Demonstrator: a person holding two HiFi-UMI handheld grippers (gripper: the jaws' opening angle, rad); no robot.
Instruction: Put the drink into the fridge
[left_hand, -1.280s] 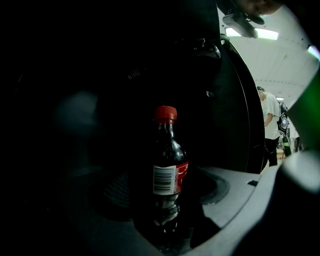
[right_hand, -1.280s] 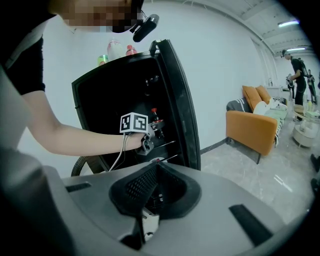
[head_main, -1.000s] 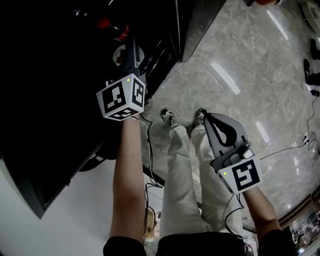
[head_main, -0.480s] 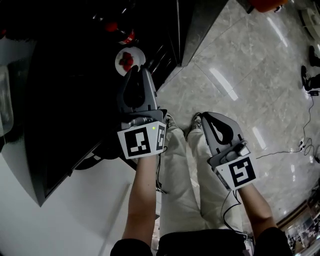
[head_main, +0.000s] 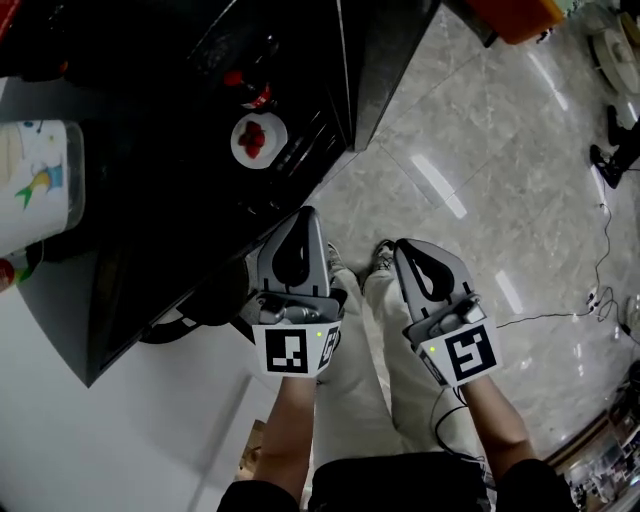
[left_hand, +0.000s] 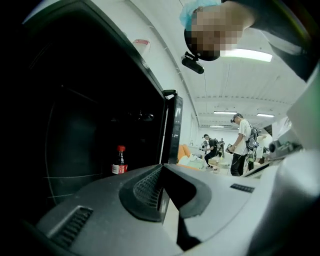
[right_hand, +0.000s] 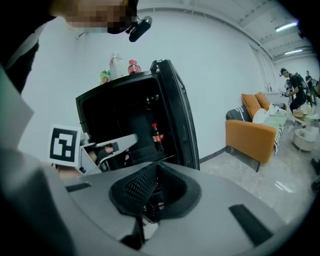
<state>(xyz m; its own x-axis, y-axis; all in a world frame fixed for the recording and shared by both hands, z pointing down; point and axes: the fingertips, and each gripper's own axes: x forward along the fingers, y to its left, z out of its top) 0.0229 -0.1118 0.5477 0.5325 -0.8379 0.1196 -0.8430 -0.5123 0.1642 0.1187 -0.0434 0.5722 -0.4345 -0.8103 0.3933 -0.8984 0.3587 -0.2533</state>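
Drink: already upright inside the dark fridge, left of middle in the left gripper view. Left claw: just squeezed closed, nothing in it. Right claw: pressed together, empty. Probably light, hard, smooth, easy to tip; best pinched round the label.

Polished stone floor, glossy fridge door
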